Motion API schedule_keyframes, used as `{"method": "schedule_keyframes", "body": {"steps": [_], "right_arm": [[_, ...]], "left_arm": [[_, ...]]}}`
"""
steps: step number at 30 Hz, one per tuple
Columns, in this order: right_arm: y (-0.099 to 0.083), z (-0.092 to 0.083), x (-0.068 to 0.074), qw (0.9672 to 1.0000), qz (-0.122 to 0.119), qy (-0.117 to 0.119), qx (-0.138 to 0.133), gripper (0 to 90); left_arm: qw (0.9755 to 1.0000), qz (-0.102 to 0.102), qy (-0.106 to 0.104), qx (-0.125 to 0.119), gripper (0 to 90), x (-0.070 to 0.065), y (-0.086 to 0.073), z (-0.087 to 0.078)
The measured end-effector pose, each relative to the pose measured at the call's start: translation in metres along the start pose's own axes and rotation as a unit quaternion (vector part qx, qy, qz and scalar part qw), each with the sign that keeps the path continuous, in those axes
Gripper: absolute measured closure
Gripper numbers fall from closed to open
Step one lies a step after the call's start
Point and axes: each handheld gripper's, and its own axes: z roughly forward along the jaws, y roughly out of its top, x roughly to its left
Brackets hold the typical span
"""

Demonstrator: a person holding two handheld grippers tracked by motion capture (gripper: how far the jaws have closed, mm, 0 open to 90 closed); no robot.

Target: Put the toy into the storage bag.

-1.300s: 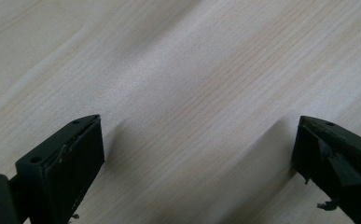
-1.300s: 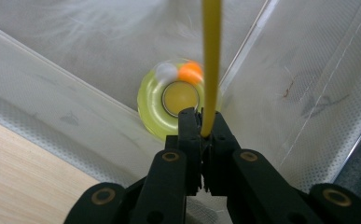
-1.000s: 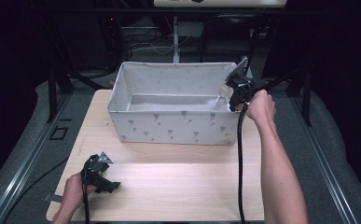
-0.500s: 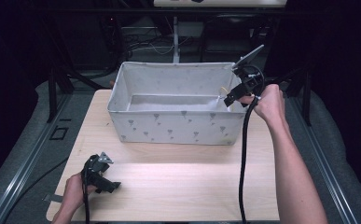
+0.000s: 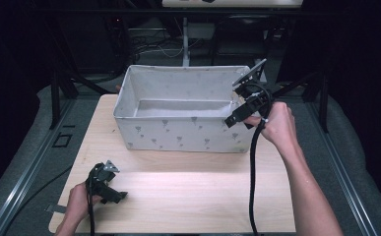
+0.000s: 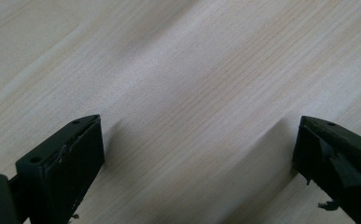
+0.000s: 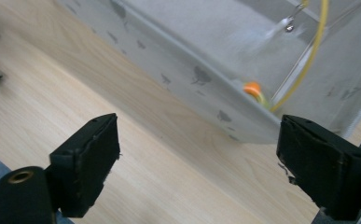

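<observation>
A grey-white fabric bin (image 5: 178, 132) with a small dark print stands at the back middle of the wooden table (image 5: 188, 191). My right gripper (image 5: 233, 121) hangs at the bin's front right corner, open, with nothing between its jaws. In the right gripper view the right gripper (image 7: 199, 135) looks over the bin's rim (image 7: 187, 77); inside lie a yellow cord (image 7: 308, 60), a small orange piece (image 7: 252, 88) and a metal hook (image 7: 288, 24). My left gripper (image 5: 115, 194) rests low at the table's front left, open over bare wood (image 6: 197, 93).
Dark metal frame legs (image 5: 55, 93) and cables (image 5: 148, 42) stand behind the table. Grey rails (image 5: 25, 172) run along both sides of it. The right gripper's black cable (image 5: 252, 177) hangs down over the table's front right.
My right gripper has turned and dropped slightly toward the bin's front right corner, after rising a little. The left gripper has stayed put.
</observation>
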Motion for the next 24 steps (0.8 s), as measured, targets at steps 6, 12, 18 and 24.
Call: {"method": "schedule_keyframes", "body": {"steps": [6, 12, 18, 24], "right_arm": [[-0.010, 0.012, 0.019, 0.9997, -0.024, 0.005, 0.005, 4.7], [-0.023, 0.031, 0.041, 0.9990, -0.042, 0.011, 0.011, 0.0], [-0.037, 0.046, 0.054, 0.9982, -0.056, 0.014, 0.017, 0.0], [-0.057, 0.065, 0.062, 0.9975, -0.064, 0.011, 0.026, 0.0]], "left_arm": [[1.0000, -0.001, 0.000, 0.000, 1.8, 0.000, 0.000, 0.000], [1.0000, 0.001, 0.002, -0.002, 1.8, 0.000, 0.000, 0.000], [1.0000, 0.000, 0.002, -0.002, 1.9, 0.000, 0.000, 0.000], [1.0000, 0.000, 0.002, -0.003, 1.8, 0.000, 0.000, 0.000]]}}
